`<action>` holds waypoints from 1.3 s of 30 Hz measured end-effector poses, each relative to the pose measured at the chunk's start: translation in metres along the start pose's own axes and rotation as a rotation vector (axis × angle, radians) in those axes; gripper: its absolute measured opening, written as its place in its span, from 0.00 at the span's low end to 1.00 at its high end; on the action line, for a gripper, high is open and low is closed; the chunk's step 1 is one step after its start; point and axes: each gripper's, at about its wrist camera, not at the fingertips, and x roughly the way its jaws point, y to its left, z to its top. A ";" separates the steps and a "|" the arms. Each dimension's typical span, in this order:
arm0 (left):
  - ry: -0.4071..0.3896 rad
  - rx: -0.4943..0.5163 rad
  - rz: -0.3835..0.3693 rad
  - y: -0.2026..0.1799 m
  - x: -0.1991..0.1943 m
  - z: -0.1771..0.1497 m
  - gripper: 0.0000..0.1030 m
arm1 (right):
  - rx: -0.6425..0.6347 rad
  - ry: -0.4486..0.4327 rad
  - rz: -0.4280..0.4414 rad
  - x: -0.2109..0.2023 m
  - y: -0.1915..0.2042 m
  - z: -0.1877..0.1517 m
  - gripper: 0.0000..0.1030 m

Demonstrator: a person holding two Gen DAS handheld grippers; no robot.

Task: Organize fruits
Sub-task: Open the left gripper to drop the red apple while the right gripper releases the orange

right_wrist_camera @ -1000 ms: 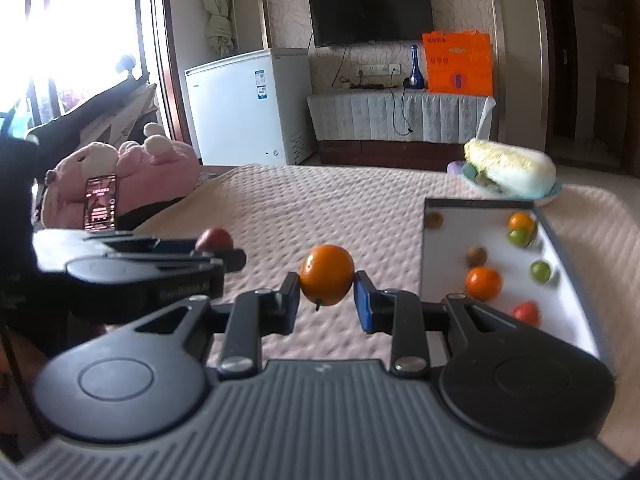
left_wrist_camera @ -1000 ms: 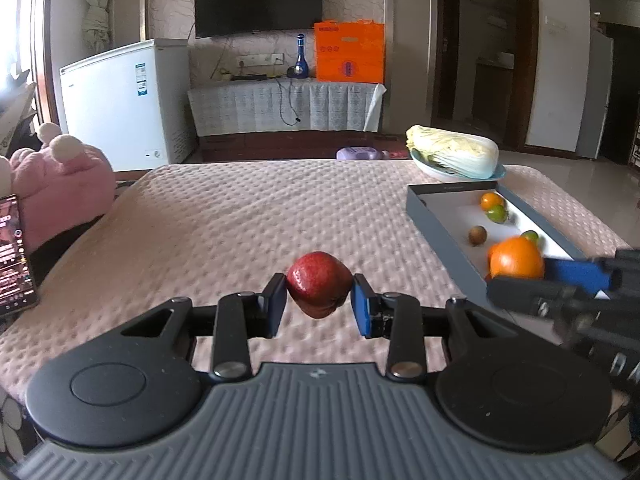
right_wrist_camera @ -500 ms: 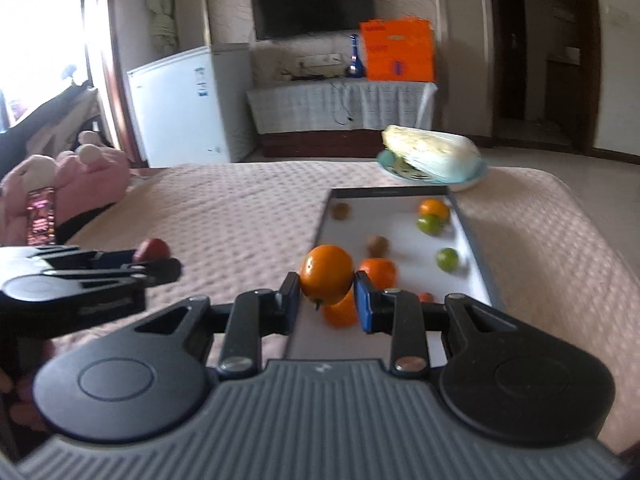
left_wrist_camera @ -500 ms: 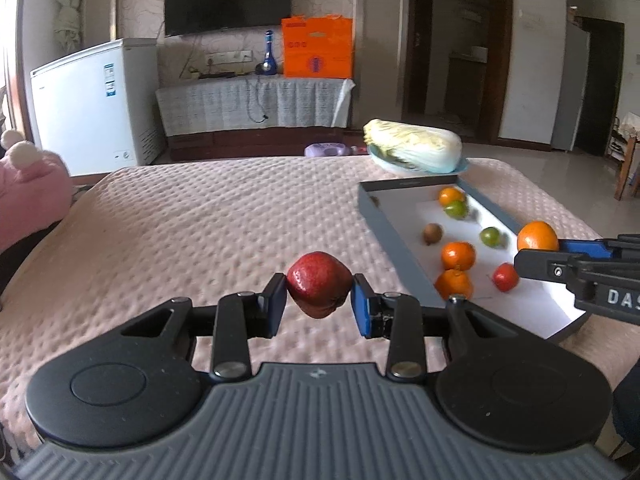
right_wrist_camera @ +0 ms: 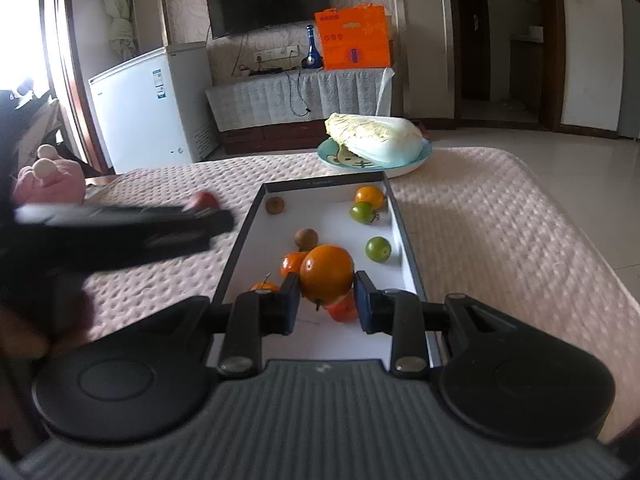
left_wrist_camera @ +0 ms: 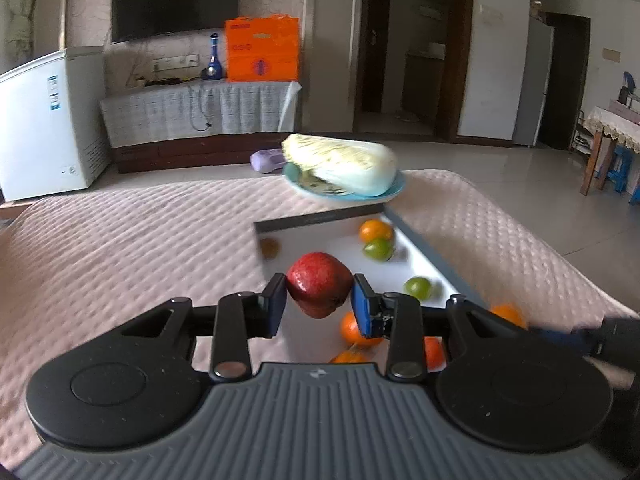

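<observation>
Left gripper (left_wrist_camera: 319, 301) pinches red fruit (left_wrist_camera: 319, 289), right gripper (right_wrist_camera: 327, 302) pinches orange (right_wrist_camera: 327, 274); lower each inside tray (right_wrist_camera: 404, 236), clear of neighbouring fruit, before releasing.

A tray (right_wrist_camera: 404, 240) is lying on a quilted table cover (right_wrist_camera: 500, 216), with loose fruits (right_wrist_camera: 378, 249) sitting scattered inside it, and a plate (right_wrist_camera: 424, 160) bearing a cabbage (right_wrist_camera: 376, 138) is resting just behind the tray's far end. The right gripper (right_wrist_camera: 326, 302) is hanging over the tray's near end with an orange (right_wrist_camera: 327, 274) sitting between its pads, while the left gripper (left_wrist_camera: 319, 306) is standing at the tray's left edge with a red fruit (left_wrist_camera: 319, 288) sitting between its pads. Behind the table a chest freezer (right_wrist_camera: 152, 108) is standing to the left of a draped cabinet (right_wrist_camera: 300, 96), and a plush toy (right_wrist_camera: 50, 180) is lying at the far left.
</observation>
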 end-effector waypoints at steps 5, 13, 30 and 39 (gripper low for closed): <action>0.041 0.045 0.012 -0.023 0.028 0.004 0.41 | -0.036 0.029 0.001 0.018 0.006 0.002 0.31; 0.016 0.076 0.014 -0.029 0.021 -0.003 0.65 | -0.011 0.050 -0.003 0.028 0.006 0.003 0.32; -0.016 0.007 0.060 0.029 -0.078 -0.037 0.69 | 0.001 0.063 -0.039 0.050 0.019 0.005 0.32; 0.037 -0.003 0.093 0.035 -0.105 -0.064 0.69 | 0.011 0.023 -0.060 0.043 0.021 0.004 0.68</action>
